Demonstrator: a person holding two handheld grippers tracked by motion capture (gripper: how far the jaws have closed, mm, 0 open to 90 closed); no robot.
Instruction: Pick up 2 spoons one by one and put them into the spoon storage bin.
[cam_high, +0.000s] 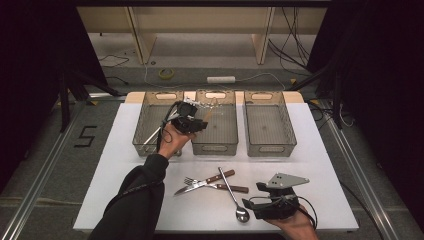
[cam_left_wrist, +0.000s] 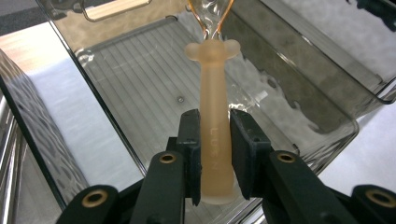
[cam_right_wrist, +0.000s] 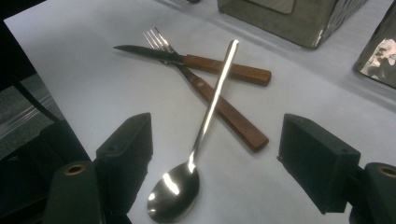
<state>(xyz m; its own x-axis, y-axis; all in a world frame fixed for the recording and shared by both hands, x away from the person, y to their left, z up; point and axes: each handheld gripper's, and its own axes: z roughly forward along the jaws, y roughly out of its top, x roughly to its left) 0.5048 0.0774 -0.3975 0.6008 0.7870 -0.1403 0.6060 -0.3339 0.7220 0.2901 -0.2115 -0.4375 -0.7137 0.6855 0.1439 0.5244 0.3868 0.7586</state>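
Observation:
My left gripper (cam_left_wrist: 215, 122) is shut on the translucent peach handle of a small utensil (cam_left_wrist: 211, 74), whose clear looped head points away from the jaws. It hangs above the middle grey bin (cam_left_wrist: 140, 79). From above, the left gripper (cam_high: 199, 121) holds the utensil (cam_high: 210, 112) over the middle bin (cam_high: 215, 147). My right gripper (cam_right_wrist: 219, 140) is open just above the table, its jaws either side of a steel spoon (cam_right_wrist: 205, 116). That spoon lies across a wooden-handled fork (cam_right_wrist: 224, 112) and knife (cam_right_wrist: 224, 69). The right gripper (cam_high: 255, 195) sits at the front right, beside the spoon (cam_high: 231, 190).
Three translucent grey bins stand in a row at the back of the white table (cam_high: 320, 165). The left bin (cam_high: 145, 125) holds a long pale utensil; the right bin (cam_high: 270, 127) looks bare. Fork (cam_high: 192, 182) and knife (cam_high: 225, 187) lie at centre front.

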